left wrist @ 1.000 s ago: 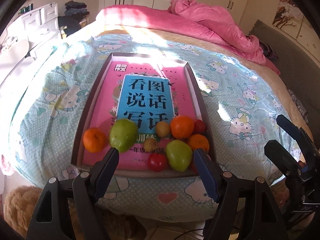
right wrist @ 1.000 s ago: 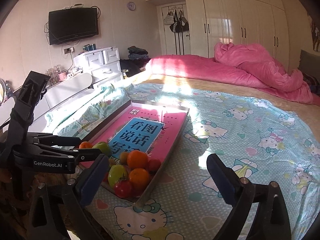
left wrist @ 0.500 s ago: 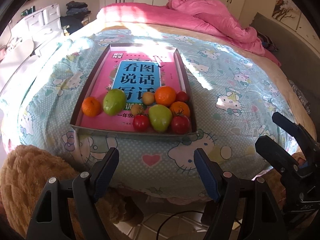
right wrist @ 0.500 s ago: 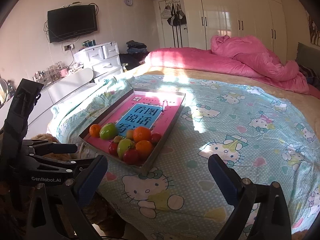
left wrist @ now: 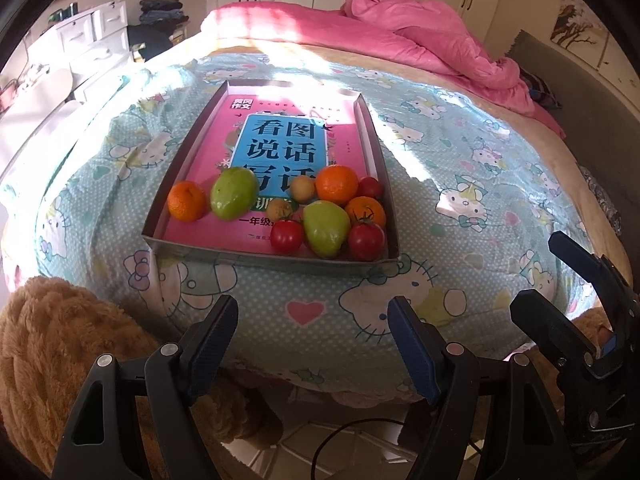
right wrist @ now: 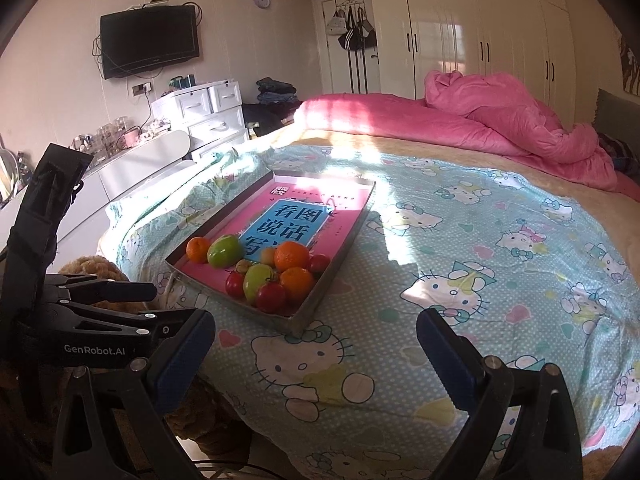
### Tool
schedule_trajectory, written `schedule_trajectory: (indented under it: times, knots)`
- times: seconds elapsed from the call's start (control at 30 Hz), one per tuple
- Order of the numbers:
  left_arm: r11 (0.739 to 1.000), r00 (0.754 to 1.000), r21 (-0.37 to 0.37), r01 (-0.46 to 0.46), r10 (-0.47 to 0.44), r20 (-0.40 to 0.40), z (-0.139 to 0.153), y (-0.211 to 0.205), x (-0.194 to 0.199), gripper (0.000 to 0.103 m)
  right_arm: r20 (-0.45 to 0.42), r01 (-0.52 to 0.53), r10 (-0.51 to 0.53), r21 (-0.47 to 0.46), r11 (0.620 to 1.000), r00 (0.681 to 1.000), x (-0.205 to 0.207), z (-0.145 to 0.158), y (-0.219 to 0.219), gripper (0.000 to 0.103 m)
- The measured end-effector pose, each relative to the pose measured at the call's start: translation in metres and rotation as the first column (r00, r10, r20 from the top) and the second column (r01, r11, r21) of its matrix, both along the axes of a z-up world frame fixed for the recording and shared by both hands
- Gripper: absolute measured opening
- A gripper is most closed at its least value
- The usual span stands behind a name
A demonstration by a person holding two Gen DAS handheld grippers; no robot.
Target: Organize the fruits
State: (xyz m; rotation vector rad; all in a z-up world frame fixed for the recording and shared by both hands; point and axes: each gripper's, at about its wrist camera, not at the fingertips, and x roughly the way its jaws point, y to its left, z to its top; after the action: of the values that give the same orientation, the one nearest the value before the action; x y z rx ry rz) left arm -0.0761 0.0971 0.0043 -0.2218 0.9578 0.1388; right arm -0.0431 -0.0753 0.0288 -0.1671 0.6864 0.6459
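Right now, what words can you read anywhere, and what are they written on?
"GenRobot.AI": on the left gripper, seen from the right wrist camera.
"看图说话": big blue label on the pink book in the tray.
"写话": next line, partly hidden by fruit.
"一年级": near the book's bottom edge.
Yellow badge and other small print: too blurred to read.

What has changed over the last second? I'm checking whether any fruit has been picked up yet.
Nothing has been picked up. The left hand-held gripper pulled back from right over the fruit to beyond the bed edge; the right hand-held gripper backed away too. Both stay open and empty. The fruits, including the near green mango and lone orange, keep their places in the tray.
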Motion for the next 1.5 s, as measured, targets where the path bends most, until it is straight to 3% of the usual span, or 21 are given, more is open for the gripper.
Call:
schedule_trajectory:
  times: [1.5]
  knots:
    - [1.000,1.000,0.025,-0.001,0.001,0.031,0.0054,0.0021,0.0020,0.078,-0.033,0.008,-0.009,-0.011,1.000,0.999,0.0063,-0.0082,0.0030,0.102]
